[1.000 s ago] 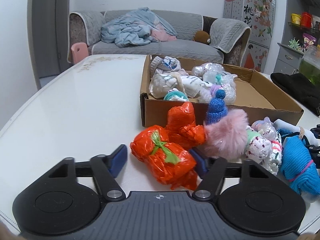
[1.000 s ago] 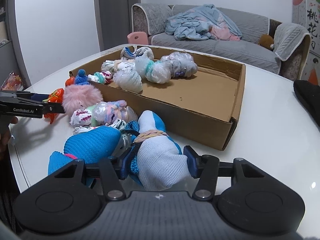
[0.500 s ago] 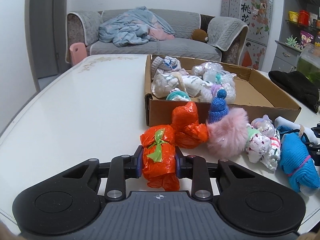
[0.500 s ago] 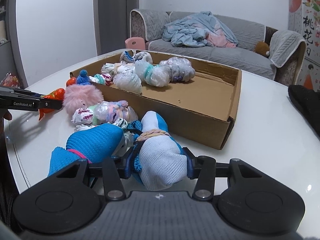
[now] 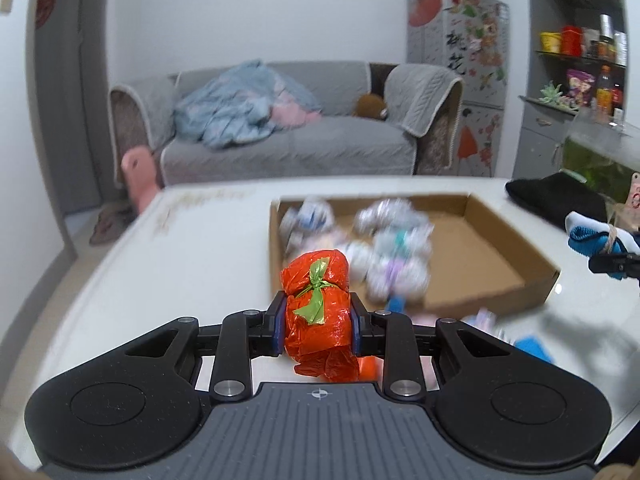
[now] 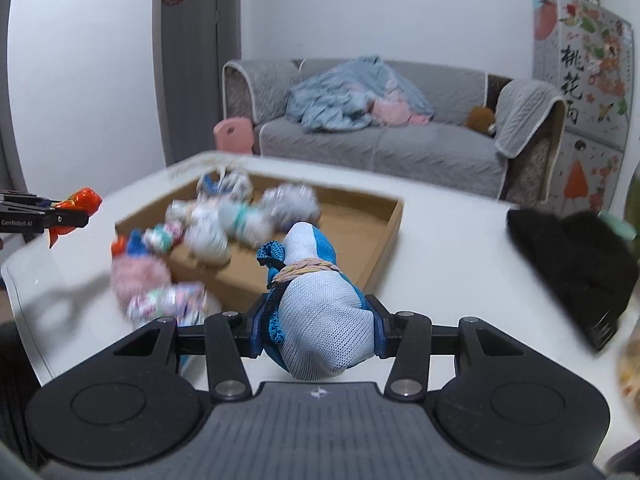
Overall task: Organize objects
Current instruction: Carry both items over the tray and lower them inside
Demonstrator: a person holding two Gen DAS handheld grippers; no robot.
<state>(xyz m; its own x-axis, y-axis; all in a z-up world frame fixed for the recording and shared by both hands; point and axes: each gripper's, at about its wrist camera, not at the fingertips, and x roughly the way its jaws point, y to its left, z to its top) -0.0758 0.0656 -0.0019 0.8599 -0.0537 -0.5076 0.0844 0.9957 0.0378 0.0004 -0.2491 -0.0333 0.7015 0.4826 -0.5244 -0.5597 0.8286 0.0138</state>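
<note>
Each view is taken from just behind its own gripper, angled down over the table (image 5: 192,240). The cardboard box (image 5: 472,256) (image 6: 384,220) and sofa (image 5: 320,148) (image 6: 420,152) are shared.

Left gripper (image 5: 319,322) clamped on a bundle, right gripper (image 6: 319,330) likewise, both angled downward
</note>
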